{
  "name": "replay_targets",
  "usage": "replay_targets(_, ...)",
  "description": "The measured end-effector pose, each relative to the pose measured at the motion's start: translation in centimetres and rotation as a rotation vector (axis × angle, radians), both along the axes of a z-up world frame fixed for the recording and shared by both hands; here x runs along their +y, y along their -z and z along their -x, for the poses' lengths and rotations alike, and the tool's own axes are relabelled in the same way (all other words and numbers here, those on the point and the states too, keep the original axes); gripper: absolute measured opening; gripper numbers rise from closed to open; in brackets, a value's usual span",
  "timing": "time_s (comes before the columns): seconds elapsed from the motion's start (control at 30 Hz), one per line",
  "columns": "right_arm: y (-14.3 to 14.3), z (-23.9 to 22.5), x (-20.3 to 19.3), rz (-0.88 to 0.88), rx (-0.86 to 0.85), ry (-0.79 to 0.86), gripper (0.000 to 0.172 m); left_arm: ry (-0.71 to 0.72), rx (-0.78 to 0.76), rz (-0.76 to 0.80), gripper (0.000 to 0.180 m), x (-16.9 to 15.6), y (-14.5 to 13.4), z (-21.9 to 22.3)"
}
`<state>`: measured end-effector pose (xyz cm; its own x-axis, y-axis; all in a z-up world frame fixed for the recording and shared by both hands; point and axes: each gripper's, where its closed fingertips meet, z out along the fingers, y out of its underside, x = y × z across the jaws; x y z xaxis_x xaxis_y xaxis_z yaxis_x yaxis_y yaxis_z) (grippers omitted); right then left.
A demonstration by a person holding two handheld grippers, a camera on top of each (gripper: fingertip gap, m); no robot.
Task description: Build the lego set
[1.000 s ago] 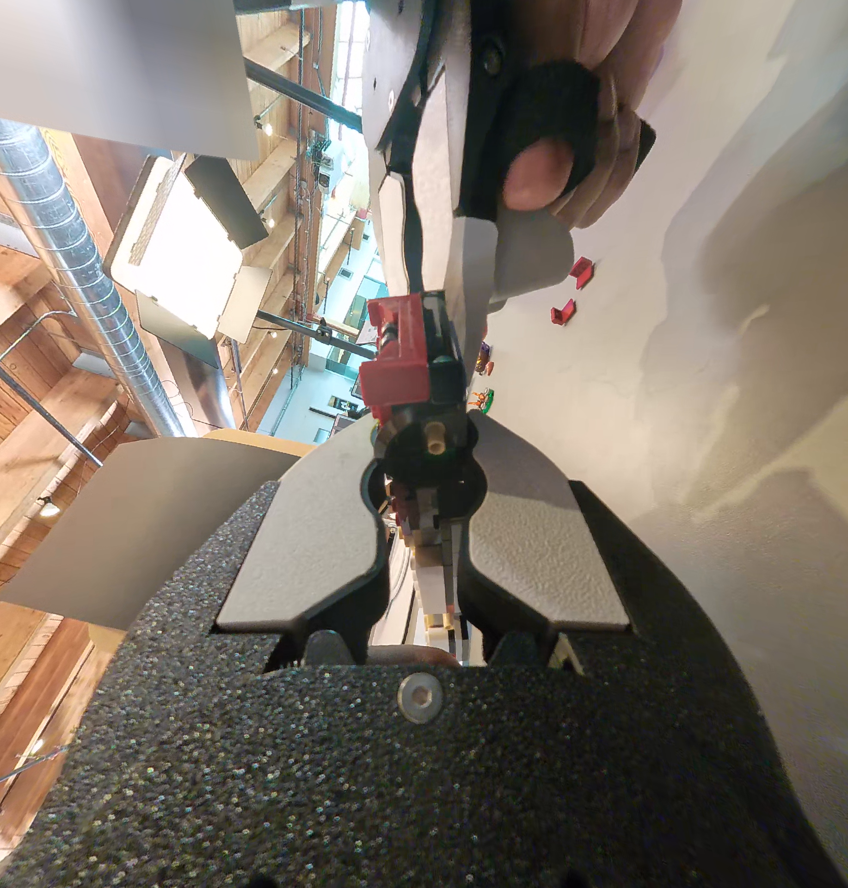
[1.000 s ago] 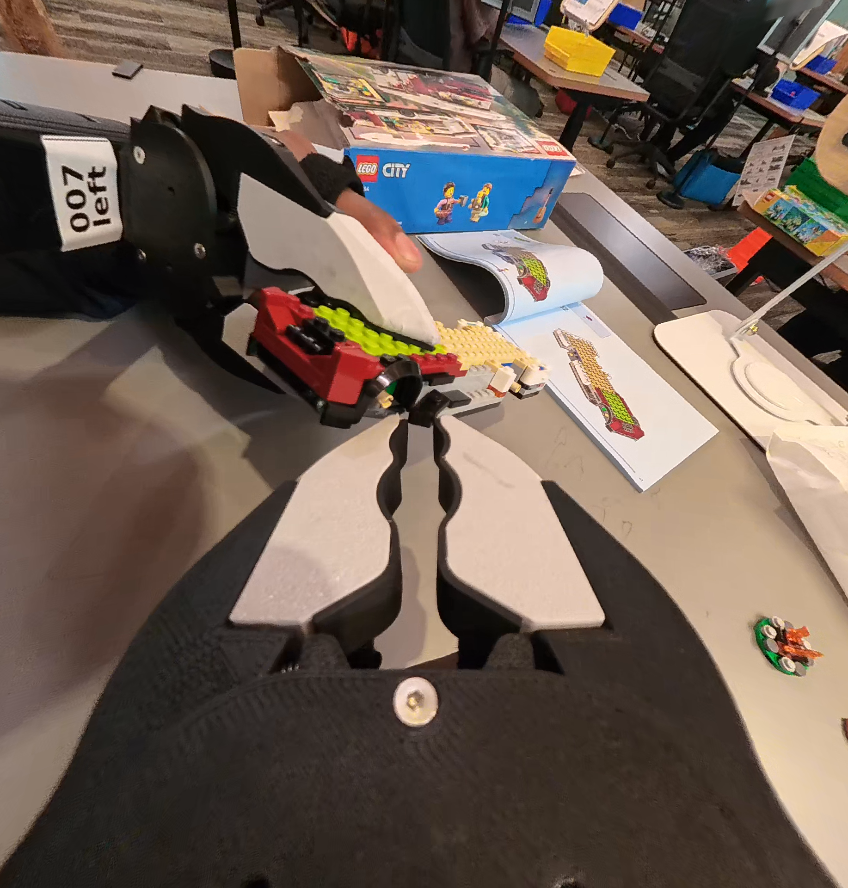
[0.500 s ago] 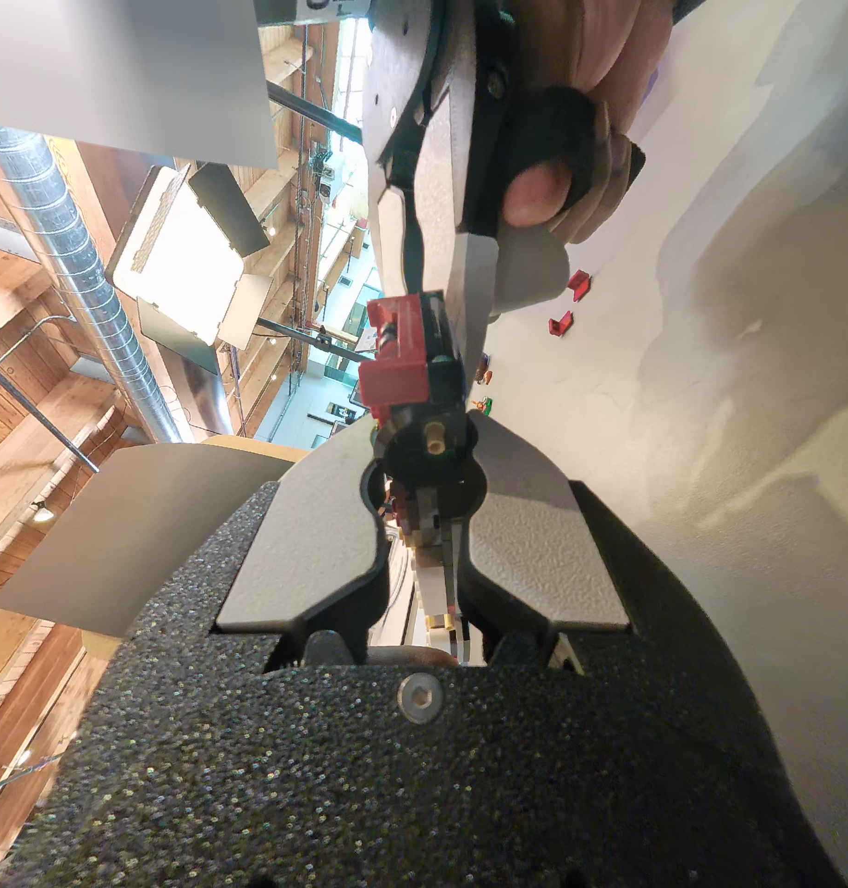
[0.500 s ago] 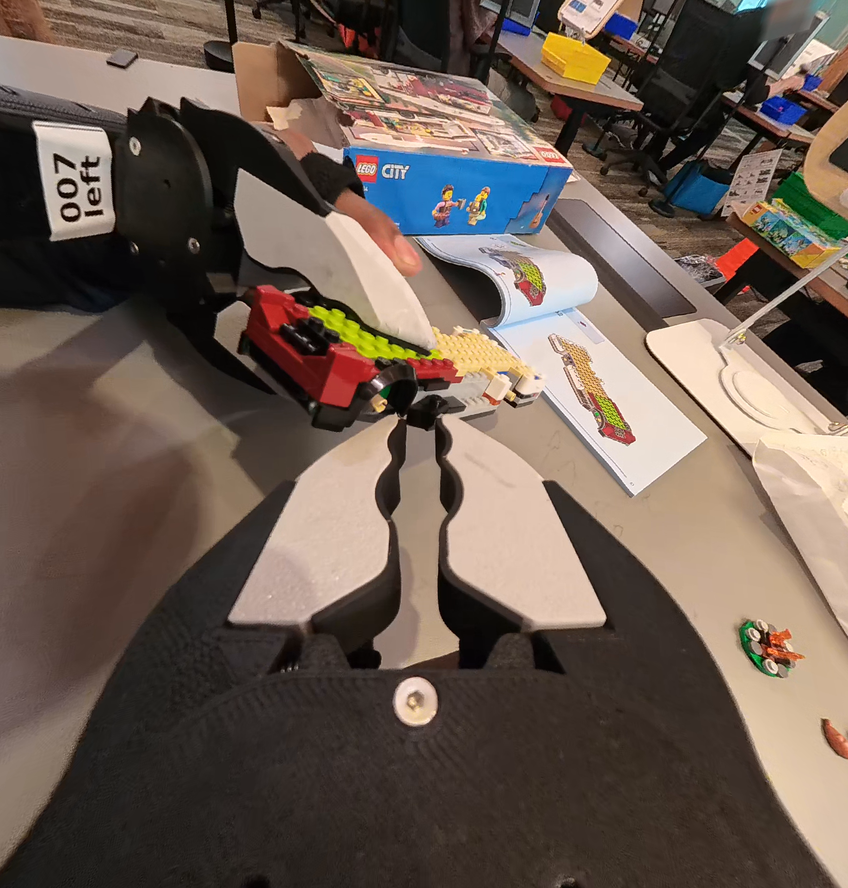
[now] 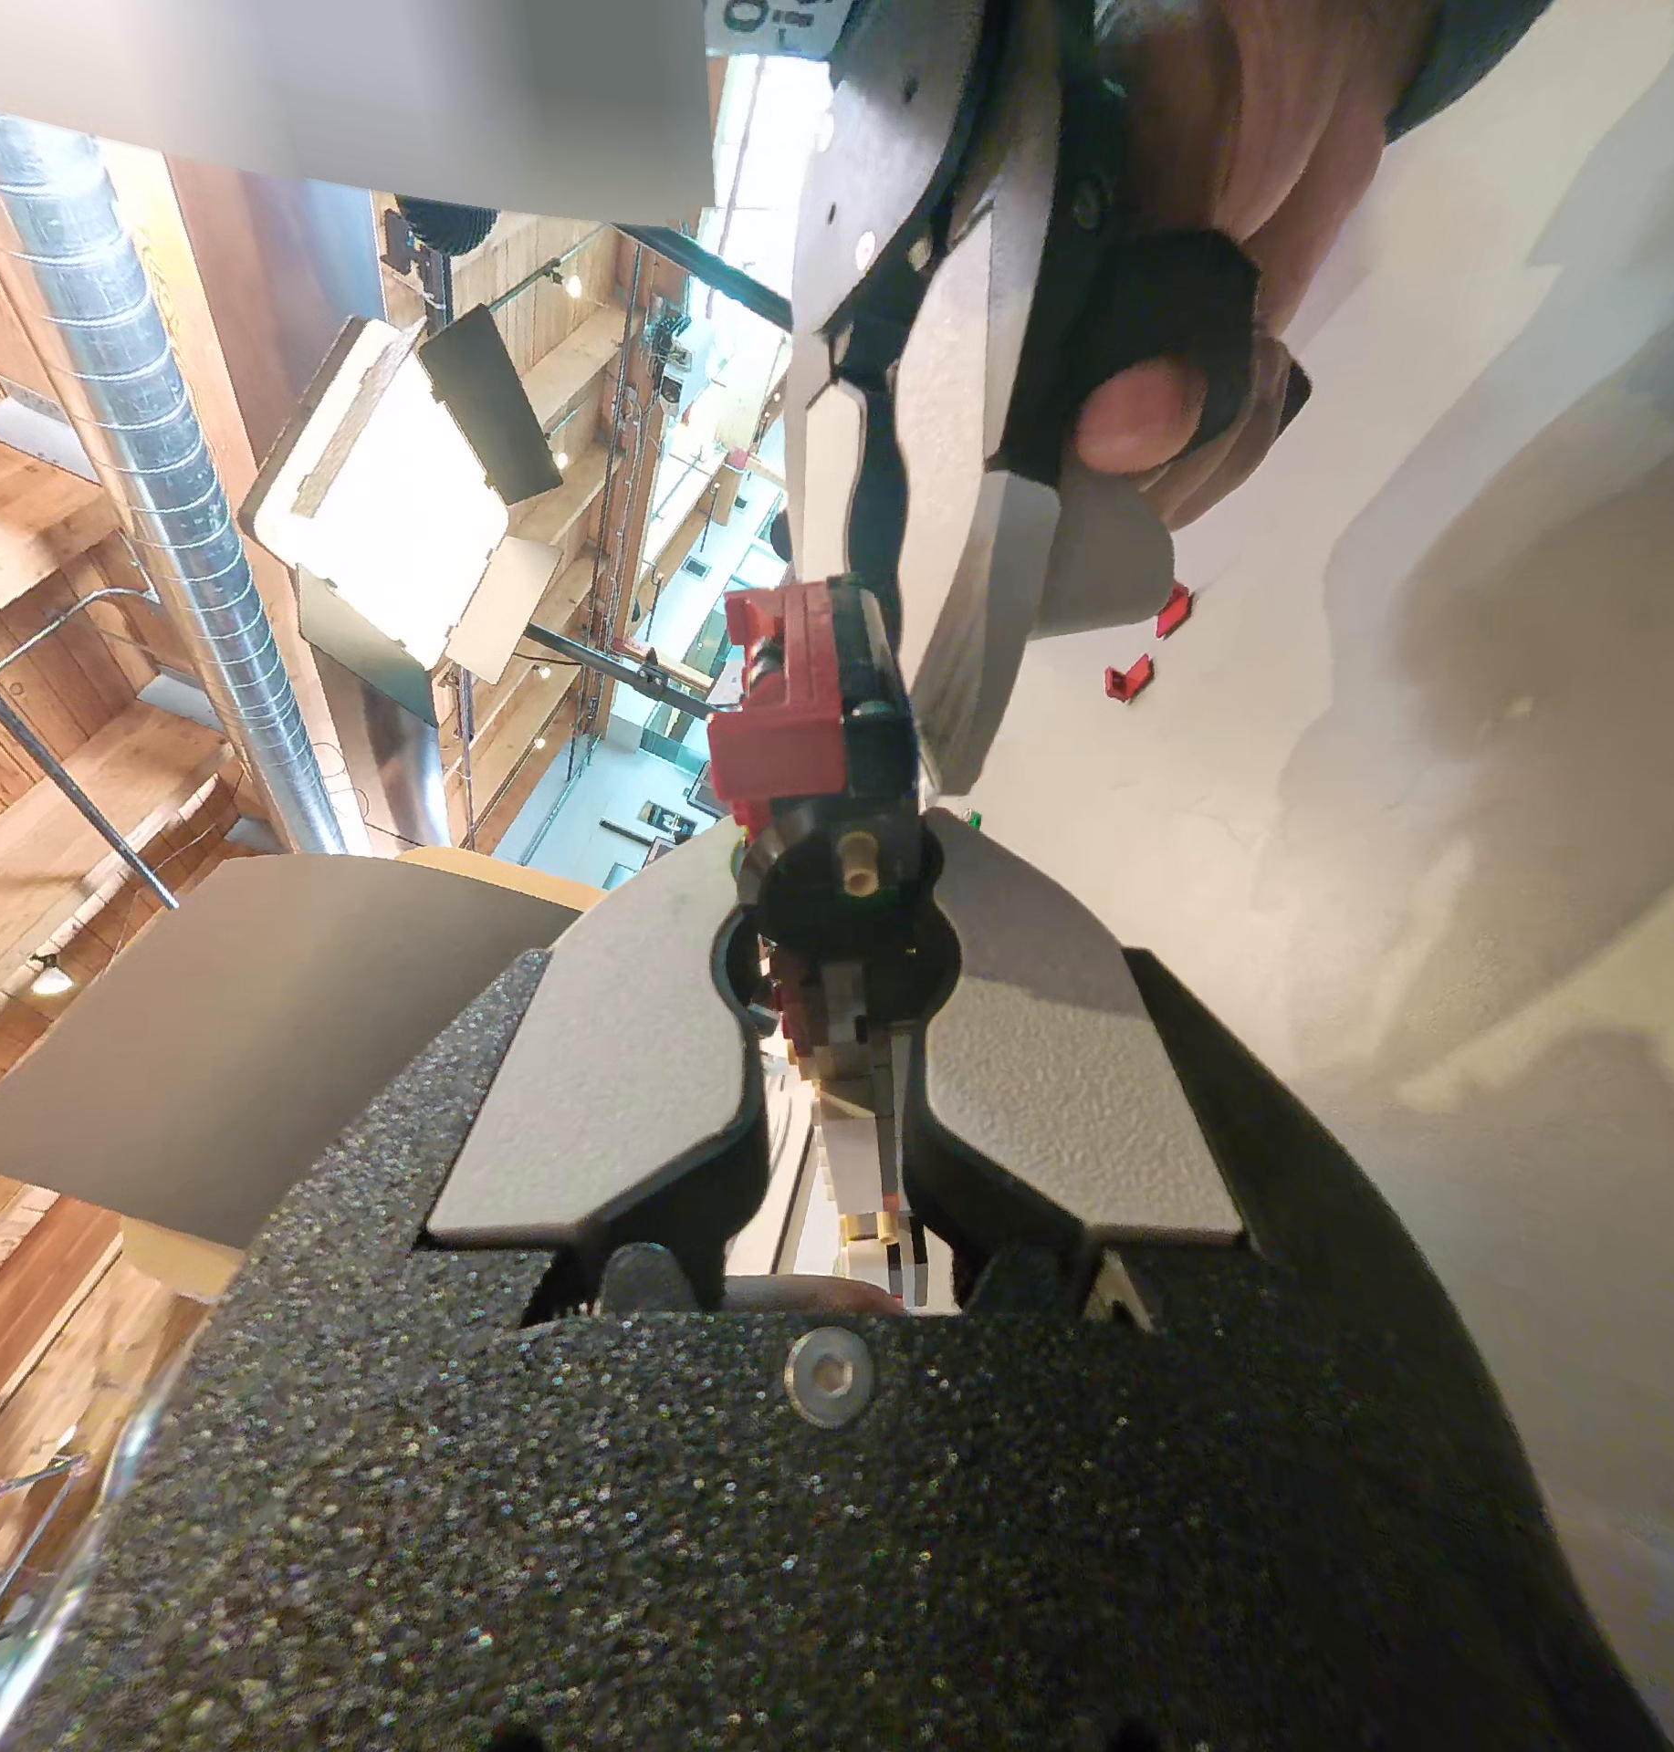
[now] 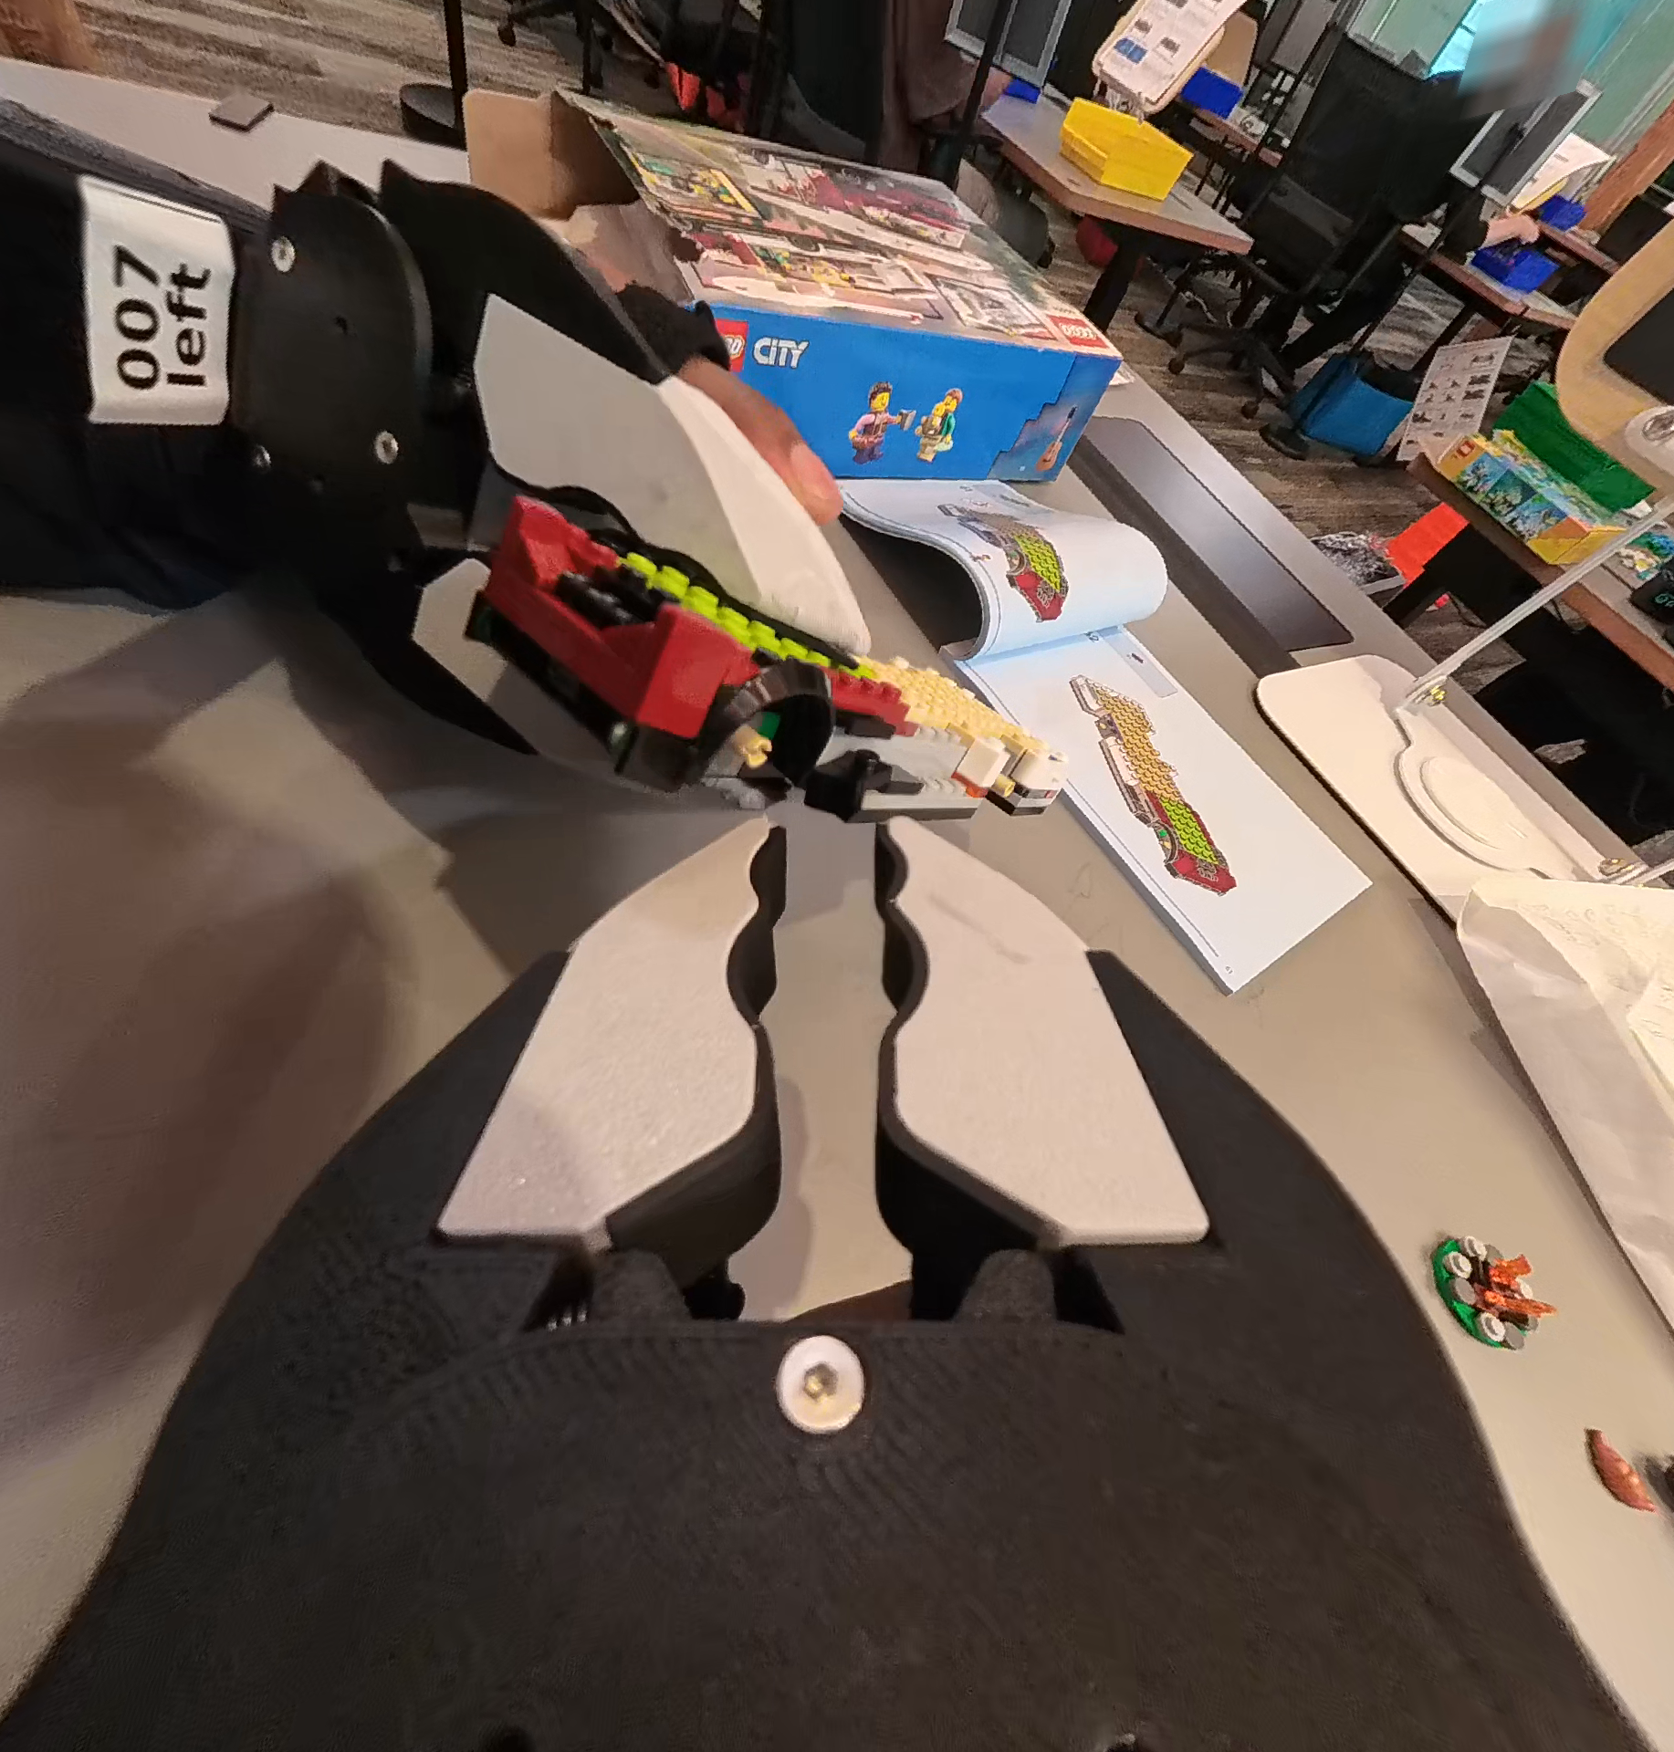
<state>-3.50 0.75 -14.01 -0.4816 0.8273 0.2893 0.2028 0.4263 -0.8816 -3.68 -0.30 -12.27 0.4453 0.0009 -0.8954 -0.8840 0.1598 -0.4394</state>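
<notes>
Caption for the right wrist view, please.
Right gripper, jaws parted and empty, just below a brick car clamped in the left gripper, with open booklet behind.

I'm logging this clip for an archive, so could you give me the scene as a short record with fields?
Setting: grey table in an open workshop
Left gripper: clamped on a red, lime and tan brick-built car, held above the table
Right gripper: jaws parted, empty, tips just below the car's black underside piece
Behind the car: open instruction booklet, blue toy box
Loose items: small green round build, two red pieces
</notes>
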Motion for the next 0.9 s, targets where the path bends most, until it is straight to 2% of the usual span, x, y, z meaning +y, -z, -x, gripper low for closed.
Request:
replay_targets(0.13, -0.1, -0.4, 0.3, -0.076, 0.062, -0.042, 0.026, 0.02, -0.037, -0.01, 0.028, -0.3, -0.4, 0.0)
replay_targets(0.3, -1.0, -1.0, 0.8, -0.398, 0.3, -0.214, 0.032, 0.047, -0.054, -0.013, 0.028, -0.5, -0.7, -0.4)
replay_targets(0.37, -1.6, -1.2, 0.5, -0.444, 0.37, -0.295, 0.032, 0.061, -0.052, -0.012, 0.028, -0.6, -0.7, -0.7)
replay_targets(0.57, -2.3, -1.8, -0.5, -0.466, 0.438, -0.496, 0.028, 0.101, -0.07, -0.004, 0.028, -0.9, -0.8, -1.5)
replay_targets(0.9, -2.9, -2.5, -0.4, -0.344, 0.447, -0.577, 0.018, 0.157, -0.177, 0.012, 0.028, -1.1, -0.9, -1.6)
